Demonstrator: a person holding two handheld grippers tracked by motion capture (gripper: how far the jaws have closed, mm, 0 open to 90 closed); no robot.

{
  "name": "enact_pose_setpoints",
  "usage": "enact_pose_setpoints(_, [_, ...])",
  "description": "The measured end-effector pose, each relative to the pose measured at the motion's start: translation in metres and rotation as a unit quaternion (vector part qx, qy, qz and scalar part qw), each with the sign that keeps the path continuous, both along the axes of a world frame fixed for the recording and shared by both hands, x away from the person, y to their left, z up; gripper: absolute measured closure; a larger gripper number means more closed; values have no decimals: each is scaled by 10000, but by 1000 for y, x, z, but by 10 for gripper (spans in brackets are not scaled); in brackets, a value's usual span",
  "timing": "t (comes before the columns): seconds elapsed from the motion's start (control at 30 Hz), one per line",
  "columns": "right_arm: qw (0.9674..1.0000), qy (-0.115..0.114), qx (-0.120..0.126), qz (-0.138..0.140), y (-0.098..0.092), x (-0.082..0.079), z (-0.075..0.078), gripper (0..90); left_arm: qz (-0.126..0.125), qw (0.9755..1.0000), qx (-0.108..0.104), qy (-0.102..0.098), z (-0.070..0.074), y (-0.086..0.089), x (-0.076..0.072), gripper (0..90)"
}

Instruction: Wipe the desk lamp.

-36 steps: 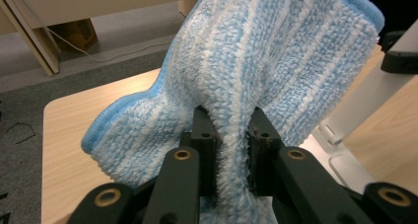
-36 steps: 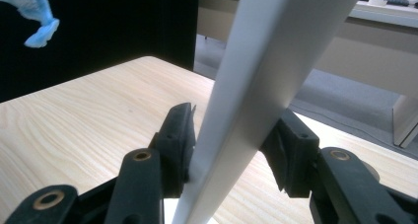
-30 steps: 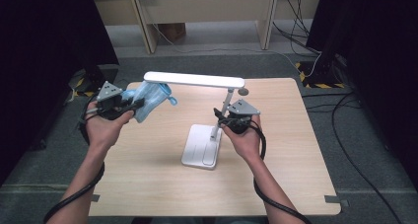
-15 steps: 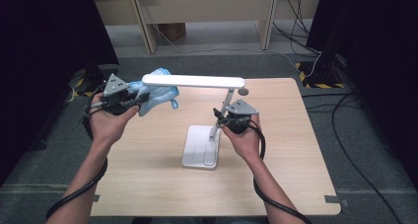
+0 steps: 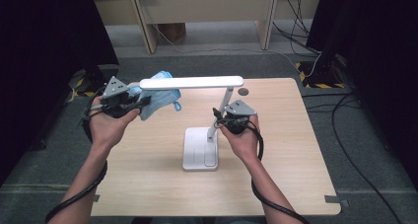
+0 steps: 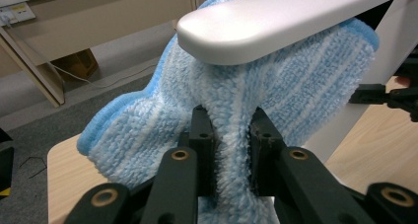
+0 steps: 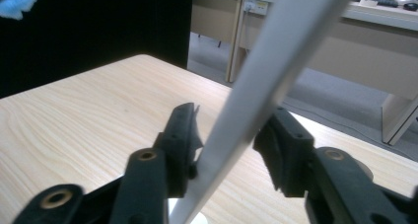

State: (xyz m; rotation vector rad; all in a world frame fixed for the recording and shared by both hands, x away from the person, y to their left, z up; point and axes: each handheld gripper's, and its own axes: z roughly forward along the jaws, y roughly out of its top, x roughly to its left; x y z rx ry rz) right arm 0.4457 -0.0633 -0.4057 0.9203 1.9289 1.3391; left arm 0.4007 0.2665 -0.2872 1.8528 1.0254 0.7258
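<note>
A white desk lamp stands mid-table on its flat base (image 5: 199, 149), its long head (image 5: 192, 82) held level over the table. My left gripper (image 5: 143, 101) is shut on a fluffy blue cloth (image 5: 160, 95) at the head's left end. In the left gripper view the cloth (image 6: 148, 120) bunches between the jaws of the left gripper (image 6: 229, 135) and presses against the underside of the lamp head (image 6: 276, 21). My right gripper (image 5: 217, 118) is shut on the lamp's slanted stem (image 5: 222, 108). In the right gripper view the stem (image 7: 266, 71) crosses between the jaws of the right gripper (image 7: 229, 130).
The wooden table (image 5: 276, 184) has a dark round cable hole (image 5: 242, 92) near its far edge. Beyond it are wooden desk legs (image 5: 143, 17) and loose cables on the floor (image 5: 315, 46). Black curtains close both sides.
My left gripper has carried the cloth up and away from me, to the left end of the lamp head. The right gripper has stayed on the stem.
</note>
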Motion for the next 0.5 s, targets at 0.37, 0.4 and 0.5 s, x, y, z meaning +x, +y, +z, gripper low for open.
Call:
enact_pose_setpoints(0.37, [9998,-97,185,23,-8,-7,1,540,76,9997,-221,1,-9,13,-18,754])
enact_pose_setpoints(0.4, [9998,-95,189,55,-8,-8,2,549,92,9997,-230,-14,-9,14,-19,754])
enact_pose_setpoints(0.5, [9998,-91,145,86,-7,-8,3,575,133,9997,-216,-15,-8,15,-20,754])
